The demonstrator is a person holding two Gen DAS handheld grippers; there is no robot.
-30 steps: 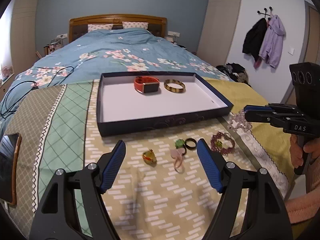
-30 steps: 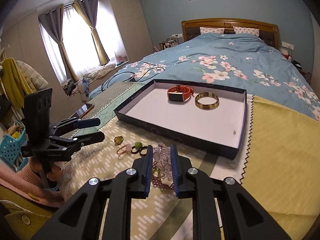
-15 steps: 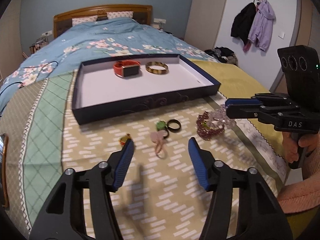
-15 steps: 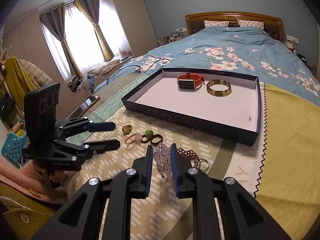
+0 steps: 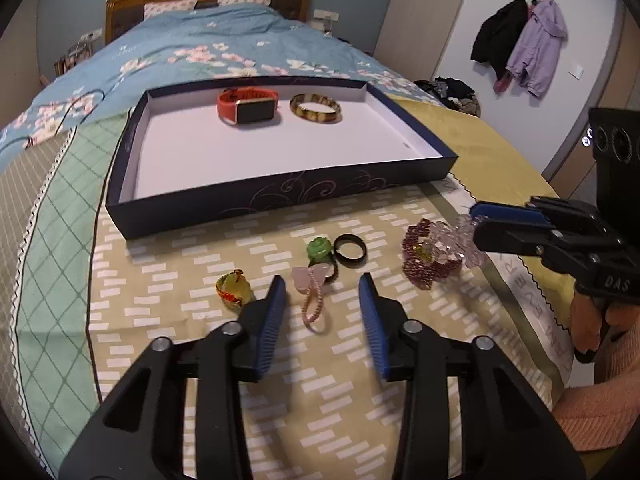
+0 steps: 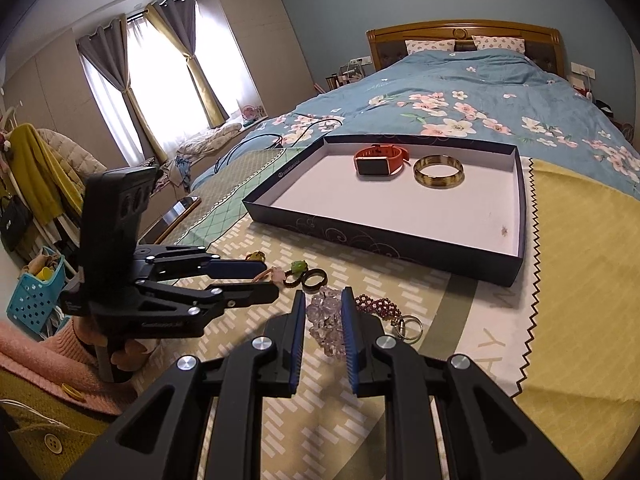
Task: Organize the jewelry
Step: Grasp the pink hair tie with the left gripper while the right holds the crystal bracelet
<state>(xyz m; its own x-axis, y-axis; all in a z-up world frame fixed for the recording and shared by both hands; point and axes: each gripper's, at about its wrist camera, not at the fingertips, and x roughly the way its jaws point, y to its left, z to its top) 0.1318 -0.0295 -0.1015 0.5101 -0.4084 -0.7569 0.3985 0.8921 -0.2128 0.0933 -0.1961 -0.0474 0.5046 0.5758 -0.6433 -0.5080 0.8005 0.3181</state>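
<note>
A dark blue tray (image 5: 280, 196) (image 6: 380, 236) holds an orange watch (image 5: 248, 106) (image 6: 378, 160) and a brown bangle (image 5: 316, 108) (image 6: 439, 171). My right gripper (image 6: 323, 316) (image 5: 476, 220) is shut on a clear crystal bracelet (image 6: 326, 320) (image 5: 460, 240), beside a maroon bead bracelet (image 5: 428, 260) (image 6: 376, 304). My left gripper (image 5: 322, 292) (image 6: 264, 280) is open around a pink butterfly charm bracelet (image 5: 310, 280). A green rose ring (image 5: 319, 249), a black ring (image 5: 350, 249) and a yellow ring (image 5: 232, 286) lie near it.
The tray and jewelry rest on patterned cloths (image 5: 168, 276) at the foot of a bed (image 5: 200, 48). A phone (image 6: 176, 216) lies at the left edge. A key ring (image 6: 408, 326) lies by the maroon bracelet.
My left gripper moved forward and lower toward the pink charm bracelet and narrowed. My right gripper stayed shut on the crystal bracelet and drew it back beside the maroon bracelet.
</note>
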